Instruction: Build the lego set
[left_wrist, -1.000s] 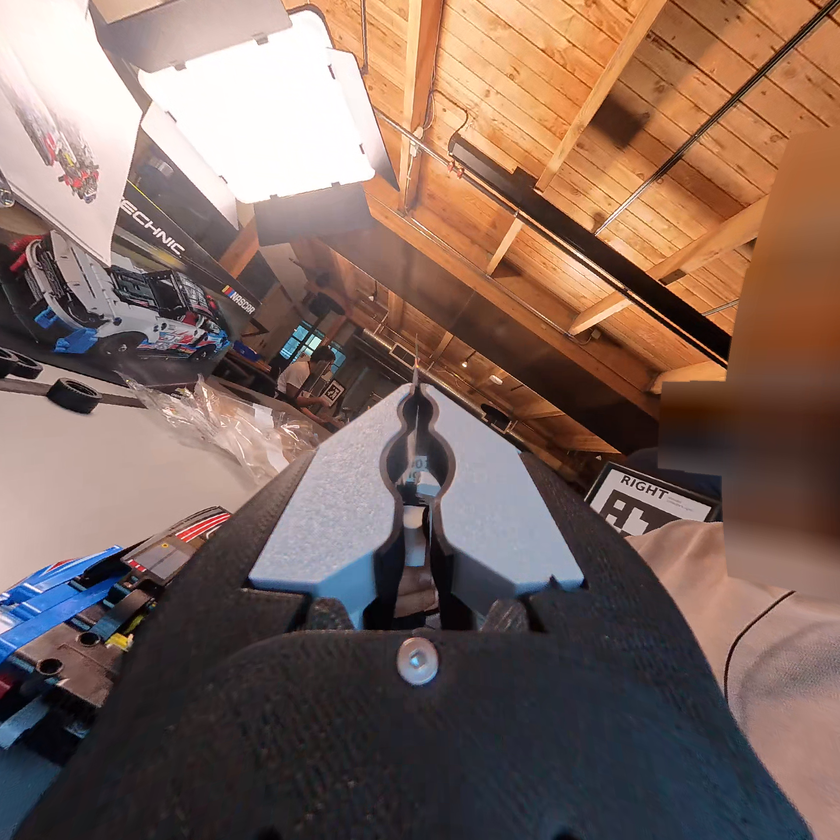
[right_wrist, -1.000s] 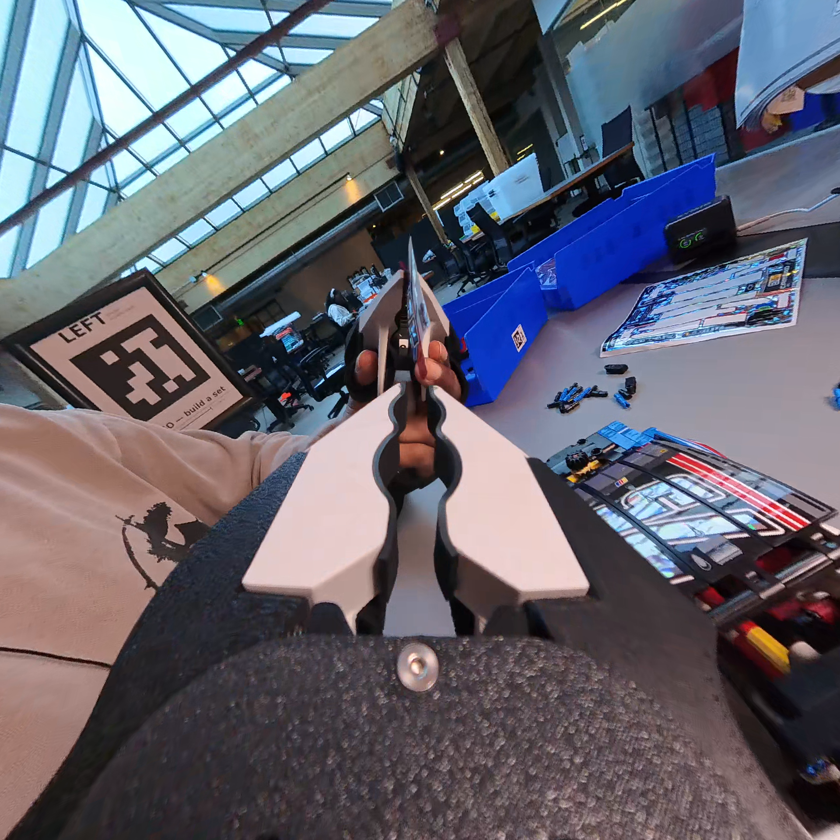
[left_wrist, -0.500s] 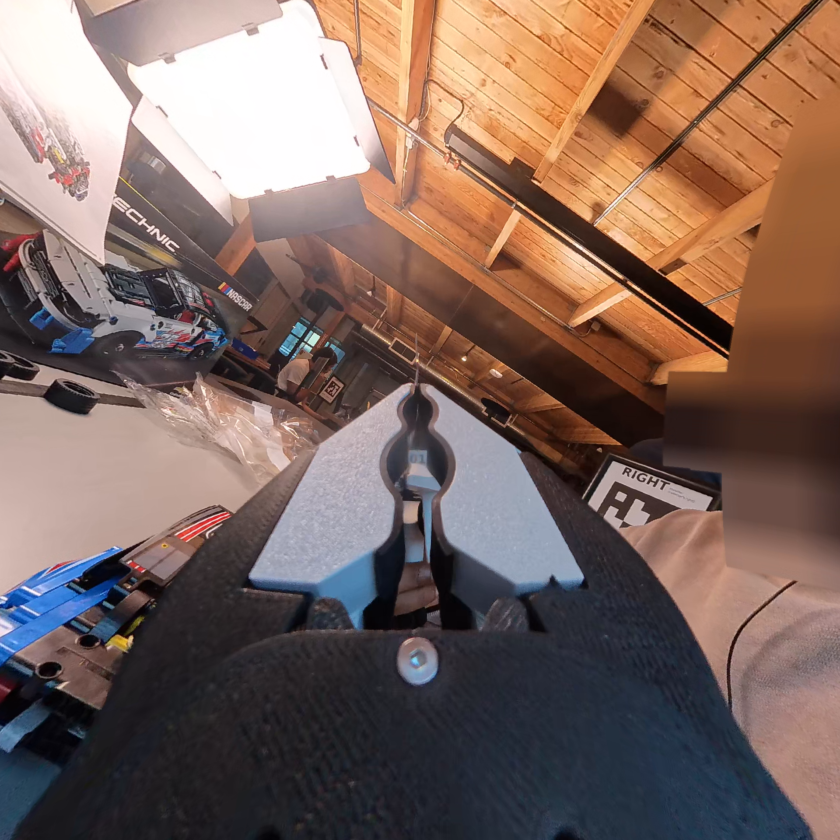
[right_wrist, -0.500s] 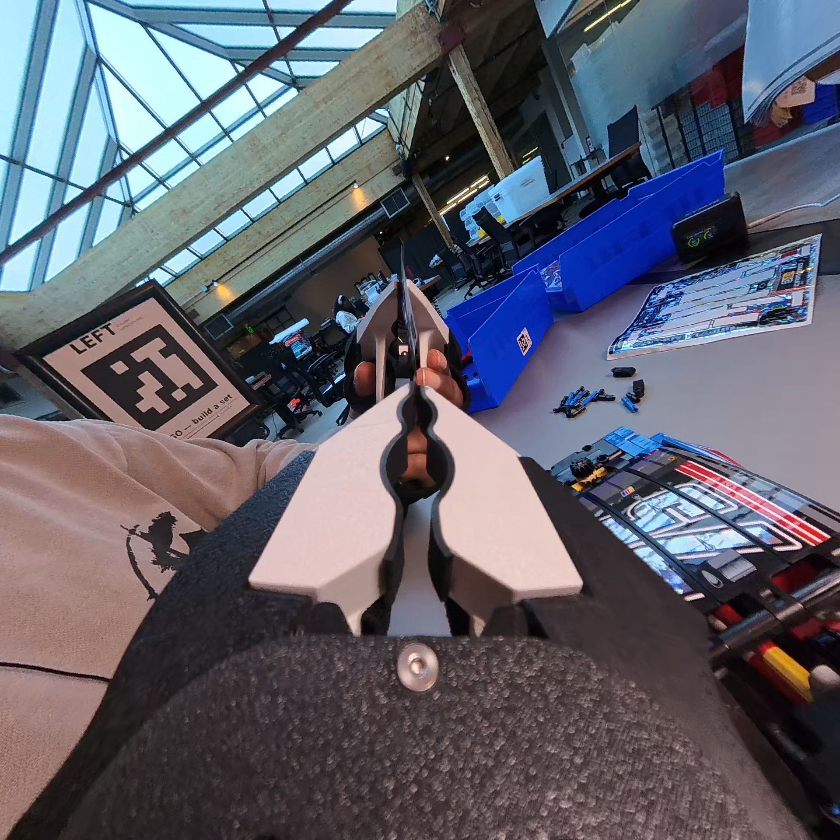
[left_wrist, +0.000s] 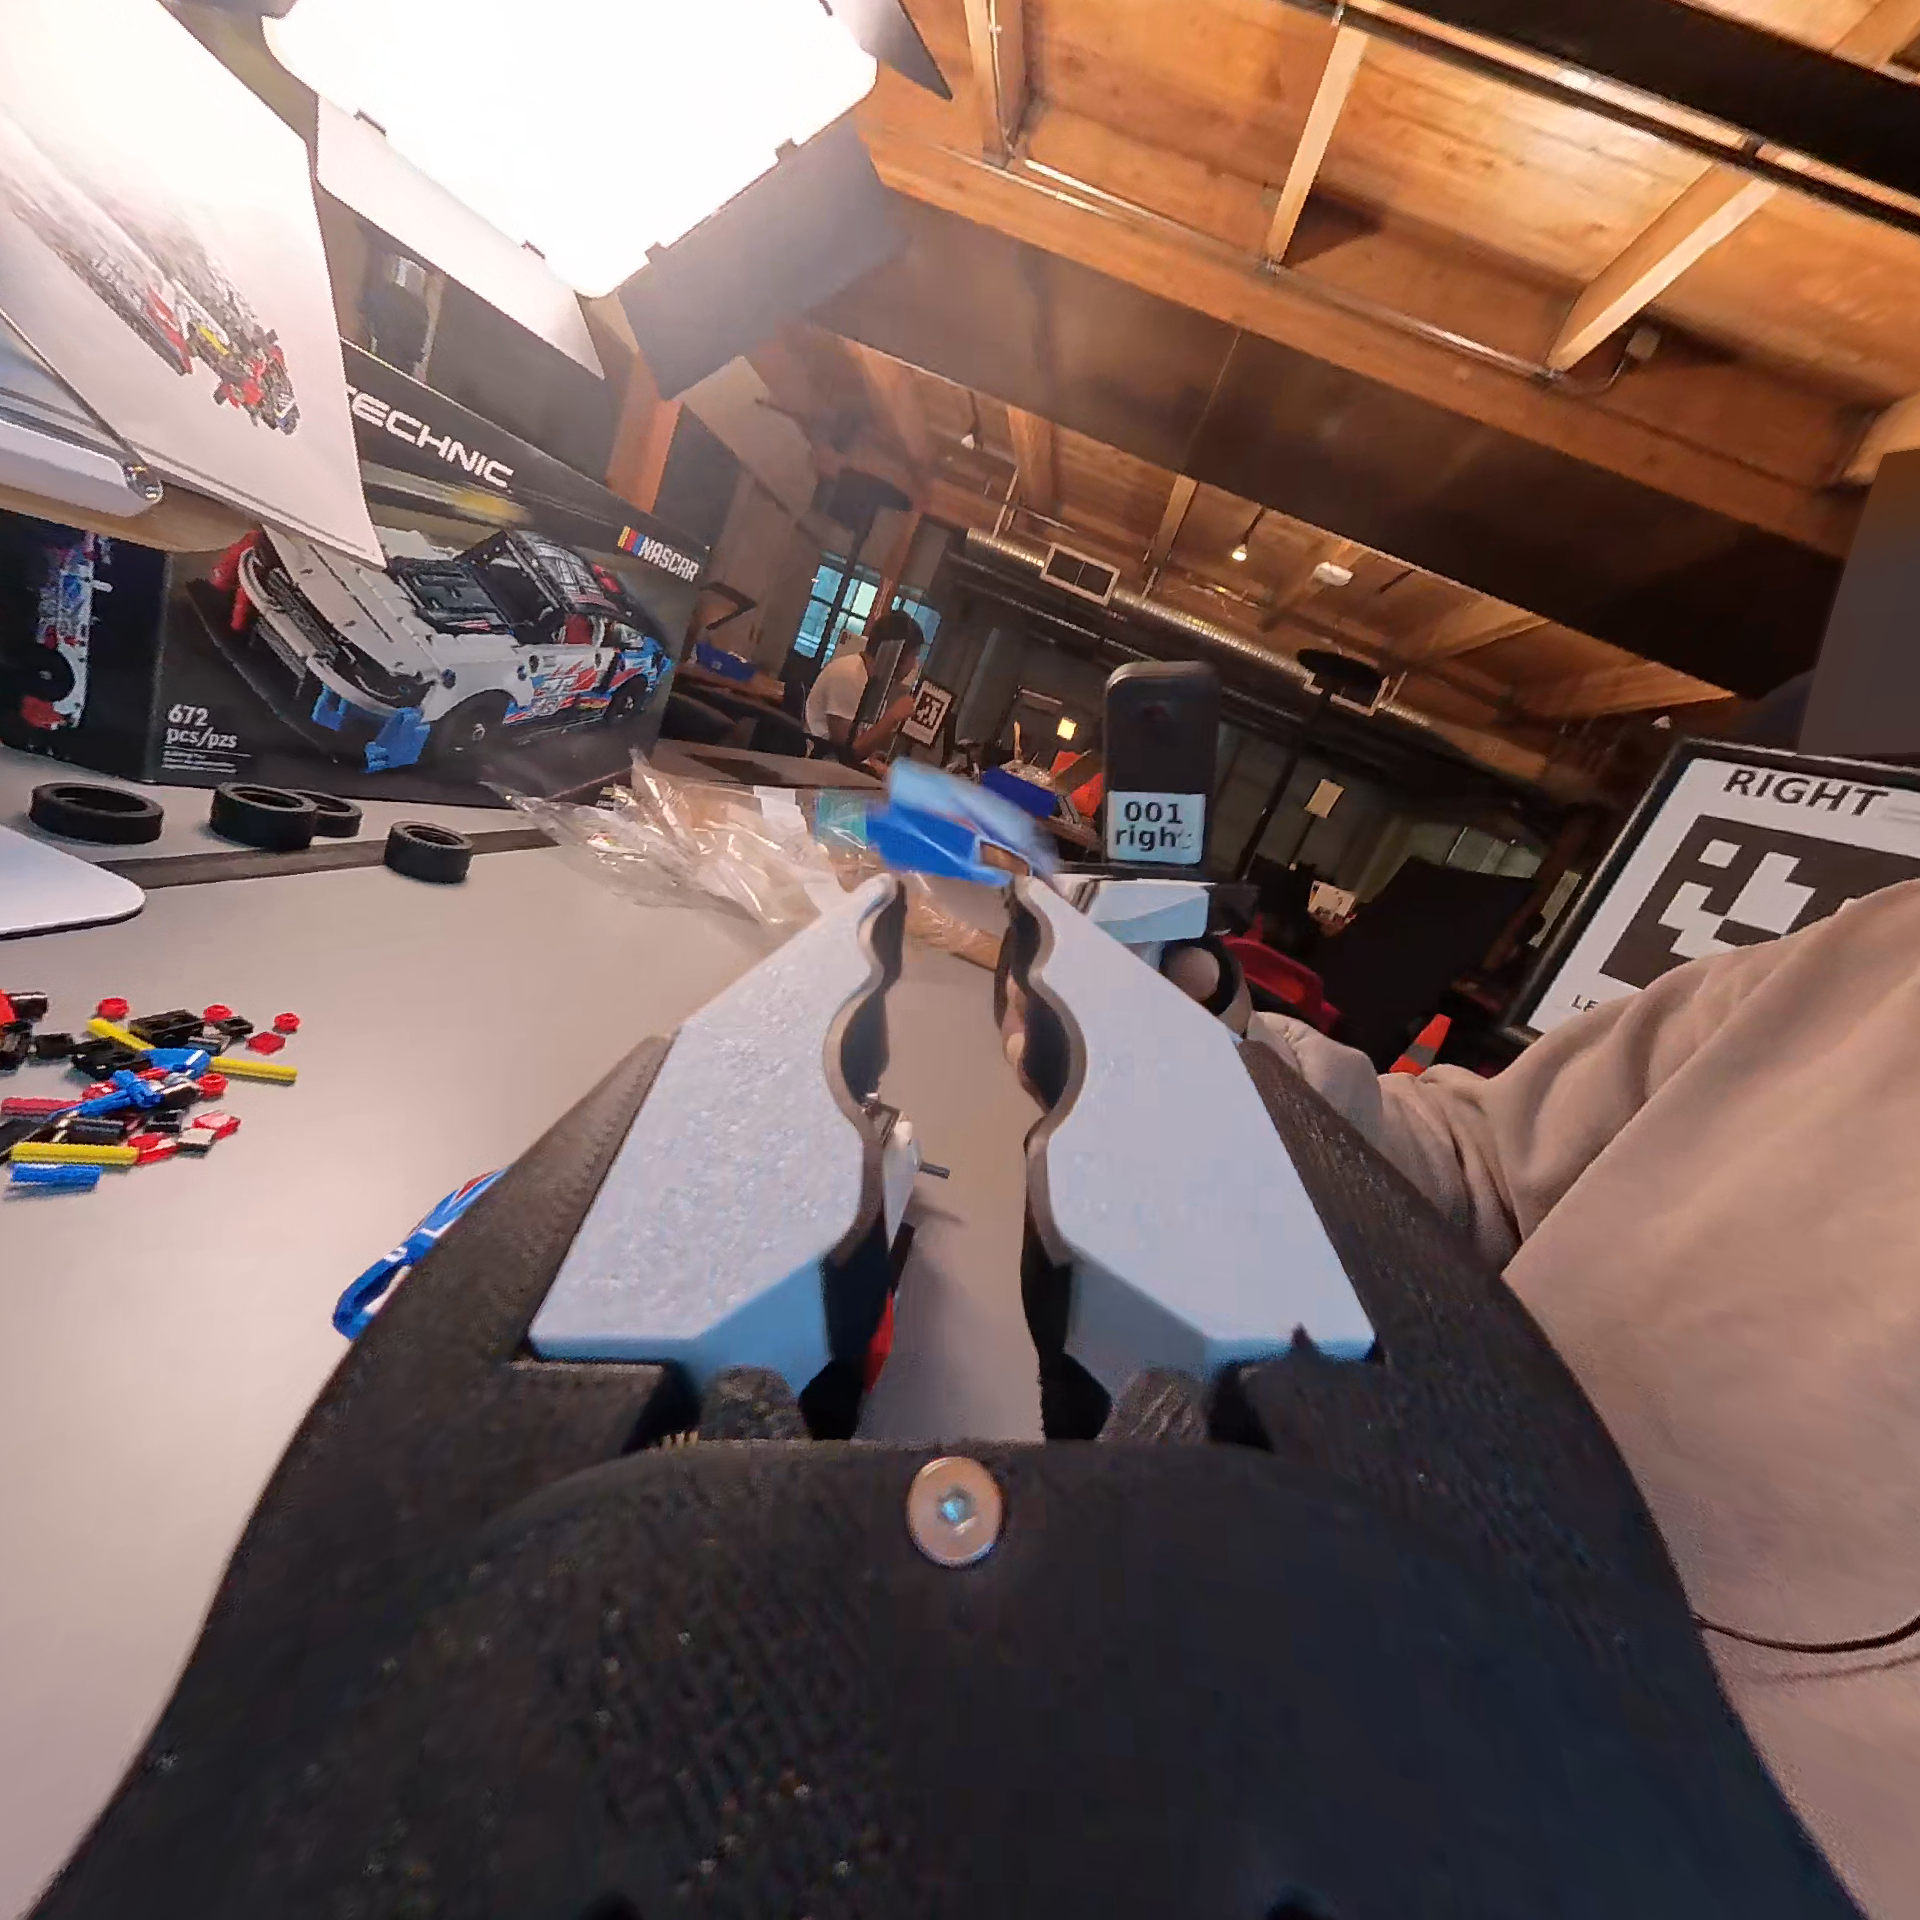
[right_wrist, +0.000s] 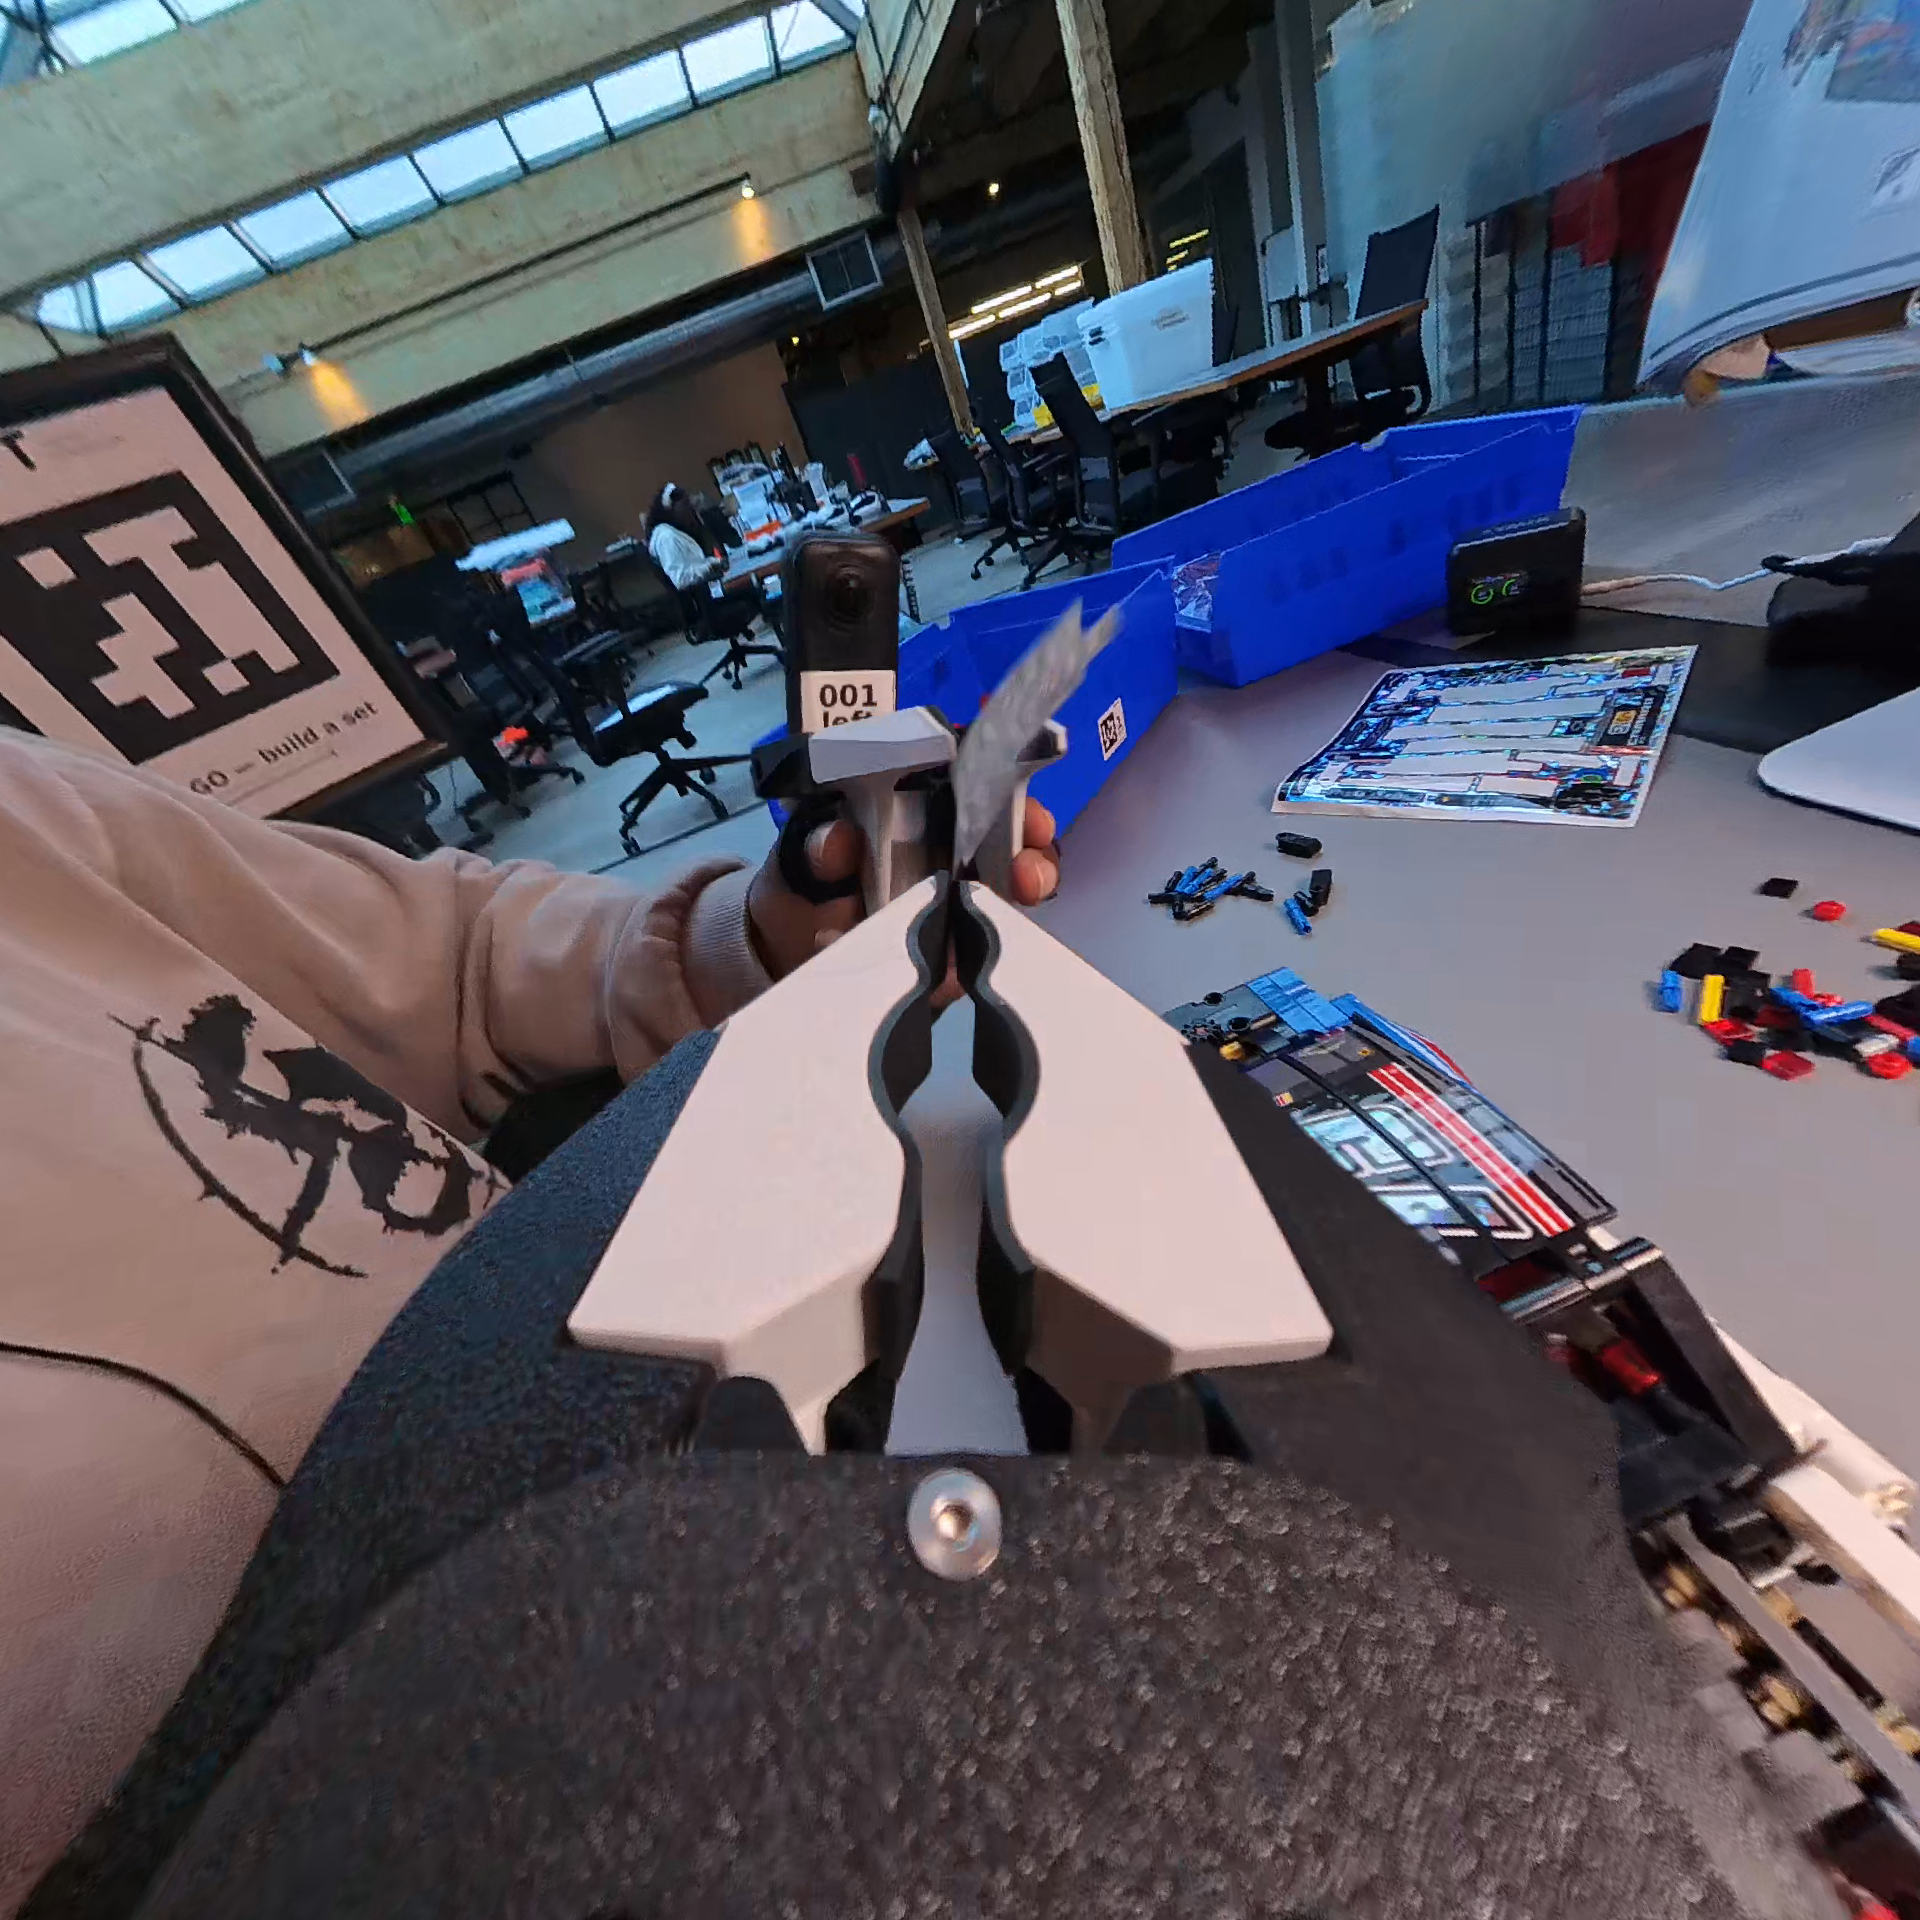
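Left gripper (left_wrist: 951, 894): jaws parted, clear gap between the tips, grey table (left_wrist: 520, 987) visible thru it. Nothing clamped. A blurred blue/white piece (left_wrist: 951, 831) sits right at the tip line; can't tell if it touches either finger, looks just beyond them. Right gripper (right_wrist: 954, 883): jaws closed at the tips, pinching the bottom edge of a thin grey sticker-like sheet (right_wrist: 1013, 717), which sticks up tilted to the right, motion-blurred. The same sheet is prob the blue/white blur in left wrist view, not certain.

The grippers face each other, tips near. In right wrist view the left unit's grey fingers (right_wrist: 883, 769) are just behind the sheet, w/ a hand (right_wrist: 831, 883) on its handle and a beige sleeve (right_wrist: 416, 935).

Lego car build (right_wrist: 1455, 1195): on the table just right of the right gripper, black roof panels w/ red/white stripes, blue bits at the front. In left wrist view only a blue edge (left_wrist: 405, 1257) pokes out left of the gripper body.

Other stuff on table:
- loose red/black/yellow/blue parts (left_wrist: 125, 1081), left side
- blue pins (right_wrist: 1226, 888) near the sticker sheet (right_wrist: 1486, 738)
- four black tyres (left_wrist: 260, 816) in front of the set box (left_wrist: 395, 644)
- clear plastic bags (left_wrist: 707, 842)
- blue bins (right_wrist: 1351, 530), far edge
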